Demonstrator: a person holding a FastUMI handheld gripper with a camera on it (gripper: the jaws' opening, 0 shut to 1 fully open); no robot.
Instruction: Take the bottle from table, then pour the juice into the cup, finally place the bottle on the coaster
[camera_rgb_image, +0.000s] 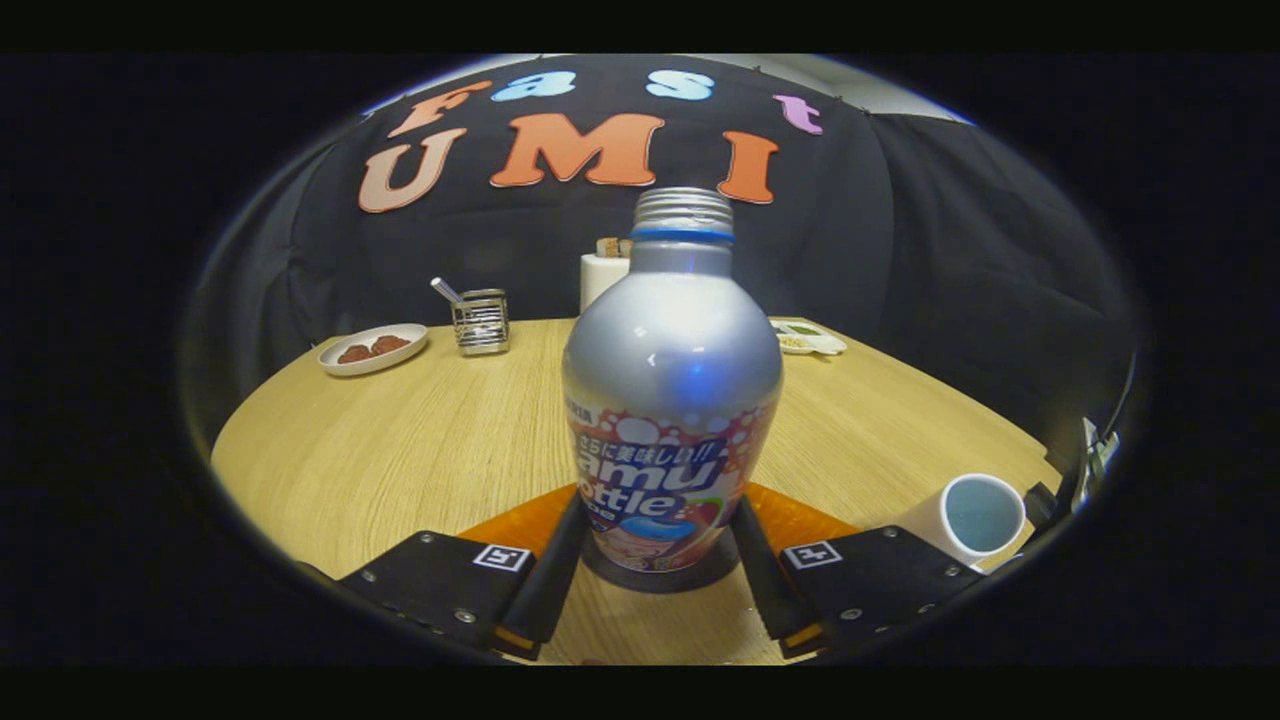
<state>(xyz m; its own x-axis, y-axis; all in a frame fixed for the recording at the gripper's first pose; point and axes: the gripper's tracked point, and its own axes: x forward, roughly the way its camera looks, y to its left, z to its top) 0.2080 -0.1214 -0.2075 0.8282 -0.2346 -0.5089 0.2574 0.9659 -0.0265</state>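
Silver aluminium fills the middle of my feed: the bottle (671, 385) stands upright between my gripper's (655, 580) two fingers, its base on a dark round coaster (608, 574) that shows as a rim under it. The left finger (548, 580) lies along the bottle's lower left side and the right finger (762, 580) along its lower right side. Both look as if they touch or nearly touch the label band, but I cannot tell from here whether they press on it, so I cannot say whether the claw is clamped on the bottle or merely closed around it.

The bottle's mouth is uncapped, with bare screw threads and a blue ring just below them. I leave the print on the lower band unread; it is a busy pattern of bubbles, blue lettering and a fruit picture.

An orange mat (800, 520) lies under the coaster, showing on both sides of the bottle behind the fingers. The white cup (968, 518) stands just beyond the right finger's plate, off to the right of the bottle, its pale blue inside facing me.

Farther back on the wooden table (400, 450) I see a white plate (373, 349) with brownish food, a metal rack (481, 321) with a utensil handle sticking out, a white holder (600, 275) behind the bottle's shoulder, and a small tray (810, 340) to the right of the bottle.
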